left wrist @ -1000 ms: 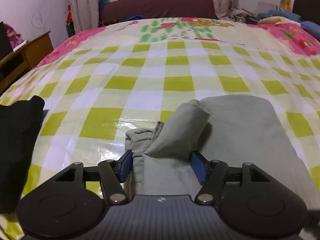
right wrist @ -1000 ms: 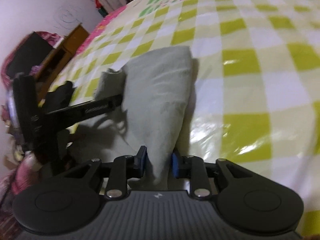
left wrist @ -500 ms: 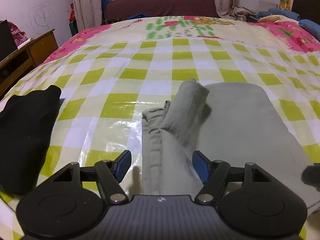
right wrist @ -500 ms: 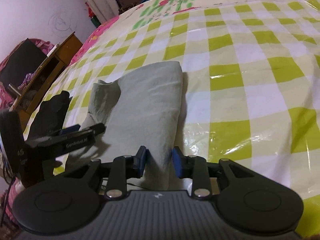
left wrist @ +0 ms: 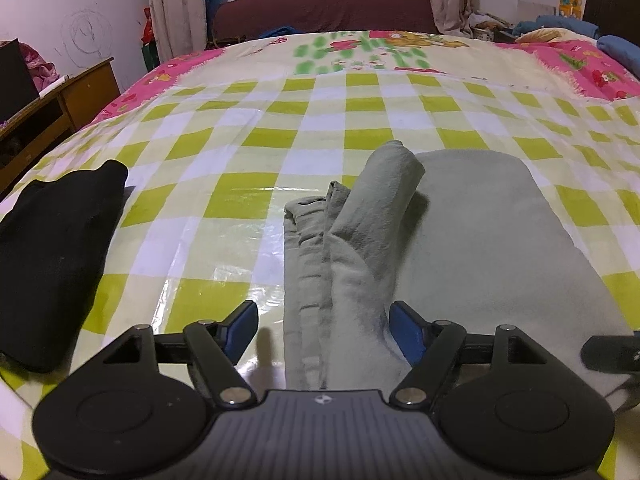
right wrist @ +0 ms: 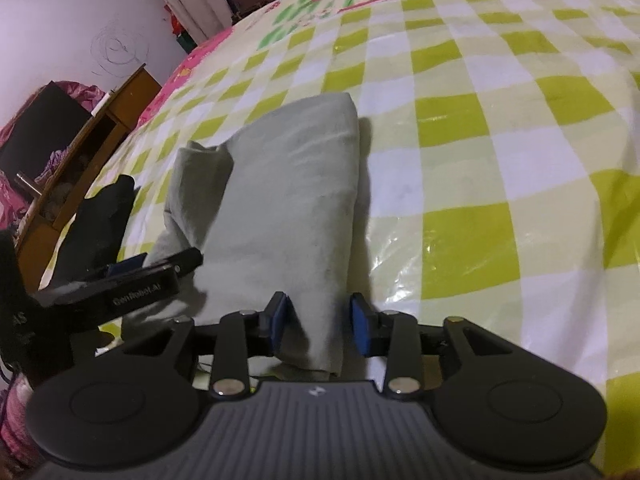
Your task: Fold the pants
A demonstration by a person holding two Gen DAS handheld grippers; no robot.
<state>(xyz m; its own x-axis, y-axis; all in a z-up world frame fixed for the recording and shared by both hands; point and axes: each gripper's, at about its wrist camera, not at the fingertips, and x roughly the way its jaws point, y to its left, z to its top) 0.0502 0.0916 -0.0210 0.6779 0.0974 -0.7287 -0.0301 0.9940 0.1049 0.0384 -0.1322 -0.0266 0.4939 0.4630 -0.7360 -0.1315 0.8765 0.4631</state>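
A: Grey pants (left wrist: 472, 240) lay folded on the bed (left wrist: 320, 120), near edge, on the shiny checked plastic cover. A loose roll of cloth (left wrist: 384, 196) stood proud along the bundle's left side, waistband layers bunched beside it.

B: Left hand-held gripper (left wrist: 324, 330)?

A: Jaws had just been opening, and stood wide. The bunched edge sat between the blue pads, neither pad pressing it. Holding nothing.

B: And the right hand-held gripper (right wrist: 320, 324)?

A: Also just been opening, though narrower. The near right corner of the bundle ran between its pads; gaps showed on both sides, so I judged it let go.

B: Risks from there?

A: Three, by my reckoning. First, the roll looked unsettled; with both grips off it might slump and undo the fold. Second, either pad could snag the cloth between it on pulling back and drag the layers askew. Third, the cover looked slick, so a nudge might slide the whole bundle toward the bed's edge.

B: Anything nearby in the way?

A: A black garment (left wrist: 56, 256) to the left, well apart from the pants. No trouble there.
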